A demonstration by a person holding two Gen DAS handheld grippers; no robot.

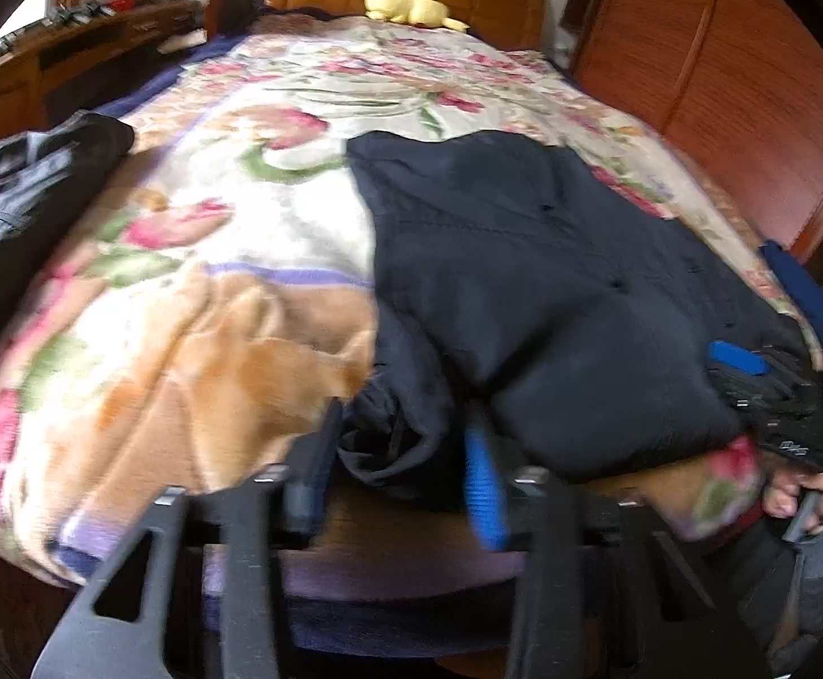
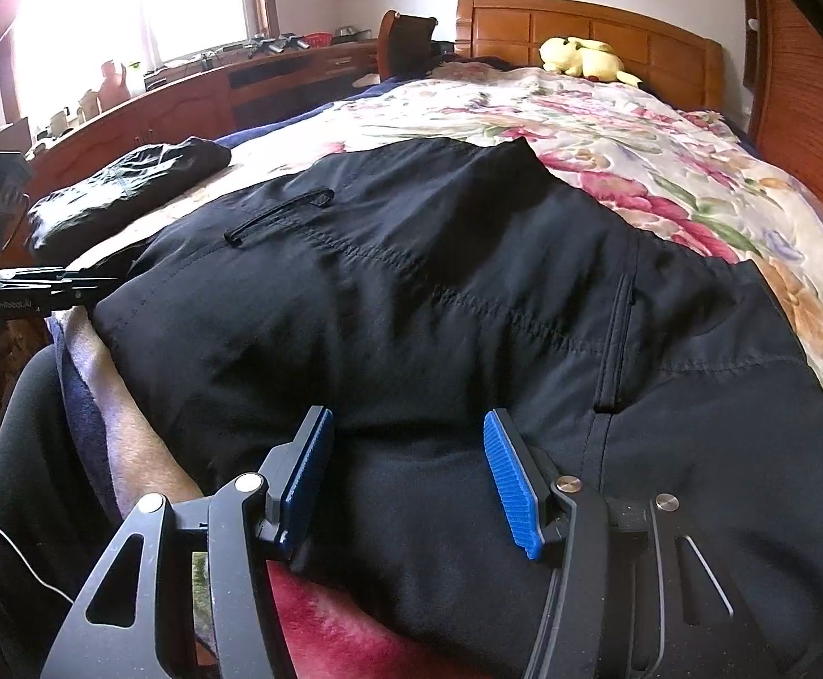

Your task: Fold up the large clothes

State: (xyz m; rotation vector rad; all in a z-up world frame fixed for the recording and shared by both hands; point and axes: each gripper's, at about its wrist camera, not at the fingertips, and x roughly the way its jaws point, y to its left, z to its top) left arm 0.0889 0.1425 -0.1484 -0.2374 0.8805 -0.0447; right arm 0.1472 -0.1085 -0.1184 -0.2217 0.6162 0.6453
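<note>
A large dark garment (image 1: 552, 260) lies flat on the floral blanket (image 1: 230, 215), its near end at the bed's foot. In the left wrist view my left gripper (image 1: 403, 452) is shut on a bunched roll of the garment's near left corner, and the cloth fills the gap between the fingers. It also shows at the garment's left edge as the left gripper (image 2: 94, 286). My right gripper (image 2: 411, 464) stands open, its blue pads (image 2: 510, 481) resting on the dark garment (image 2: 411, 283) near its front hem, with flat cloth between them. The right gripper (image 1: 750, 379) sits at the garment's near right corner.
A second dark garment (image 2: 128, 192) lies folded at the bed's left edge. A yellow plush toy (image 2: 581, 56) rests by the wooden headboard (image 2: 609, 22). A wooden wardrobe (image 1: 722, 85) stands along the right, a long sideboard (image 2: 196, 96) along the left. The person's leg (image 2: 43, 452) is at the bed's foot.
</note>
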